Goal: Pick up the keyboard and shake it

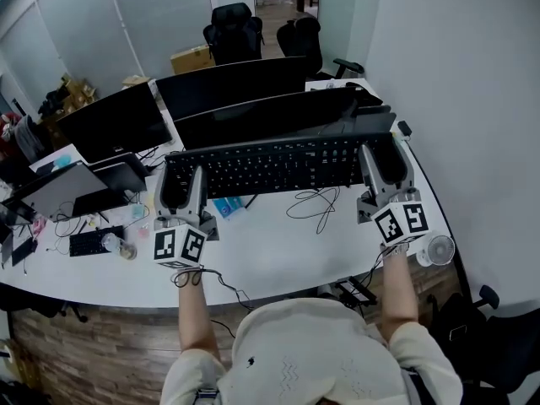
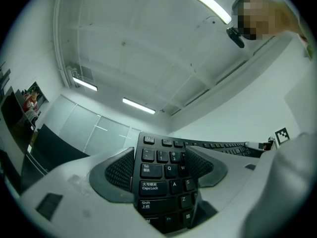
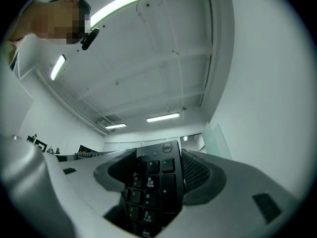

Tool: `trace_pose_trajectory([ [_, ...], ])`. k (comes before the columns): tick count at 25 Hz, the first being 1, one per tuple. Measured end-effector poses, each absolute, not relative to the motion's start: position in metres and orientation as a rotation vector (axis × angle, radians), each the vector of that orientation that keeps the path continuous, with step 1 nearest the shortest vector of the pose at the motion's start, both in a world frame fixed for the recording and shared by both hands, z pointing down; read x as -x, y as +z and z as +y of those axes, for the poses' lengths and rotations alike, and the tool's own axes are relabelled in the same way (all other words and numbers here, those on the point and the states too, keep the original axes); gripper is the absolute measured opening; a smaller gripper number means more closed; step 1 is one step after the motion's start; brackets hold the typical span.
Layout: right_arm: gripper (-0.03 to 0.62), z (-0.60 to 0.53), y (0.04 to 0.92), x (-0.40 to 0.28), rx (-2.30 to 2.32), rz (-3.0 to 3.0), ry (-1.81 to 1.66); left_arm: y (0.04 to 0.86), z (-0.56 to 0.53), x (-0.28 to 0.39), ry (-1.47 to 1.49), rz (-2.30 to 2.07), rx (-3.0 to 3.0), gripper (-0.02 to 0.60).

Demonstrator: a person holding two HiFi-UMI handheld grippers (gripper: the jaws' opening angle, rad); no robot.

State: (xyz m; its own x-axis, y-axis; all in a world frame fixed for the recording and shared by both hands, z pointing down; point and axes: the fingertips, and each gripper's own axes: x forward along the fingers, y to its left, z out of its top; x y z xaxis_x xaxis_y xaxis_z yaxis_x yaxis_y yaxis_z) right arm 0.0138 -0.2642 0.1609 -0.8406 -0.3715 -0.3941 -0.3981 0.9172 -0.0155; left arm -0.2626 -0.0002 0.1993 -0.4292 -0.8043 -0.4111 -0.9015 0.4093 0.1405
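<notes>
Evidently the lift was done and the shaking was the step in hand. In the head view the keyboard [image 1: 278, 165] hung clear of the desk [image 1: 270, 260], level in front of the monitors [image 1: 253, 112], with its cable [image 1: 316, 205] looping down onto the surface. The left gripper [image 1: 180, 184] held its left end and the right gripper [image 1: 384, 157] its right end. The only container I could make out was a cardboard box [image 1: 192, 58] far behind, and its contents did not show.

In the left gripper view the pads [image 2: 121, 172] were clamped on the Tab and Caps Lock end, with ceiling beyond.

In the right gripper view the pads [image 3: 198, 175] pinched the number-key end. Shaking would call for both grips to stay firm and move together, with the cable kept slack.
</notes>
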Motion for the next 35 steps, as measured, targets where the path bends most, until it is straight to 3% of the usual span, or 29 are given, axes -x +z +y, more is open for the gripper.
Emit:
trace_pose_trajectory([
  [23, 0.270, -0.268, 0.153, -0.007, 0.525, 2.617, 0.149, 0.189, 0.000, 0.265, 0.491, 2.340, 1.440, 0.302],
  [29, 0.273, -0.203, 0.100, -0.076, 0.371, 2.266, 0.385, 0.135, 0.068, 0.194, 0.533, 1.995, 1.214, 0.302],
  [35, 0.275, -0.228, 0.114, -0.056, 0.460, 2.384, 0.302, 0.145, 0.041, 0.217, 0.510, 2.128, 1.290, 0.302],
])
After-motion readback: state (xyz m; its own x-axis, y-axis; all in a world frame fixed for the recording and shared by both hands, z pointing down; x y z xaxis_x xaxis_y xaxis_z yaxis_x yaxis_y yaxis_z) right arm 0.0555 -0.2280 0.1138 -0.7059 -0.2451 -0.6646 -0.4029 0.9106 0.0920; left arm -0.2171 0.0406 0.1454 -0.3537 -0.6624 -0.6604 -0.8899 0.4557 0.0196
